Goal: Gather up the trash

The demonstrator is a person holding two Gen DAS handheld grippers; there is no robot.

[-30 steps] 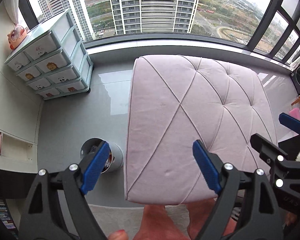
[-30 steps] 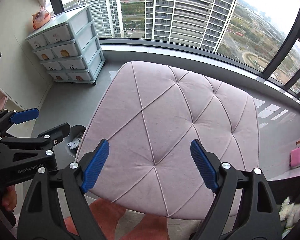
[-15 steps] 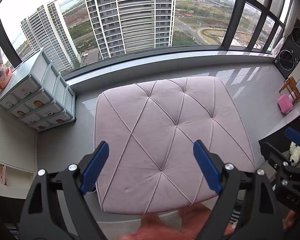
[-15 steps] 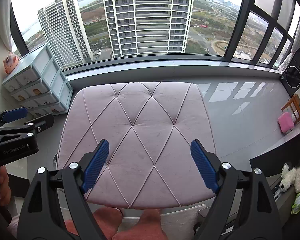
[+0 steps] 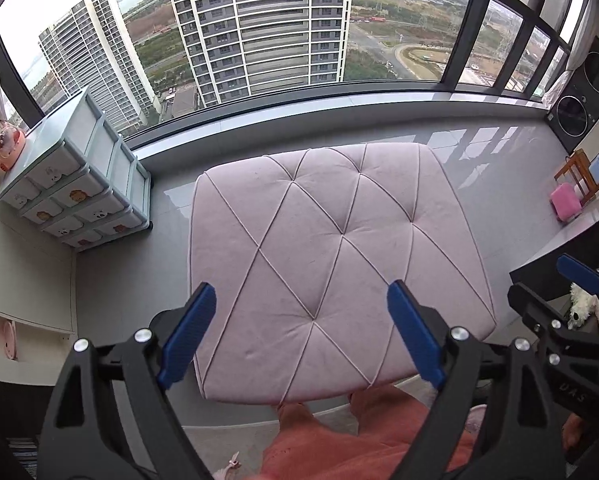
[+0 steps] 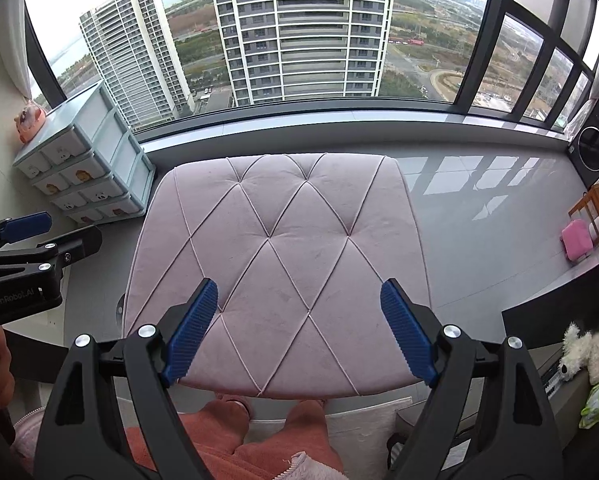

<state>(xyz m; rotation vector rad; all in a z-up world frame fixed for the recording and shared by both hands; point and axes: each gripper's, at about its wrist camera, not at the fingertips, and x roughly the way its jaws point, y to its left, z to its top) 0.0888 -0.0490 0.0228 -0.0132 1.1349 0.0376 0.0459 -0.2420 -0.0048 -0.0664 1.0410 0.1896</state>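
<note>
I see no trash on the pink tufted ottoman (image 5: pixel 331 256) before me. My left gripper (image 5: pixel 299 336) and right gripper (image 6: pixel 299 330) both gape empty above it. Sweeping blindly, I risk missing scraps hidden on the floor.

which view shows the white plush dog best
The right wrist view: the white plush dog lies in plain sight at the right edge, face visible. In the left wrist view the right gripper hides most of it.
</note>
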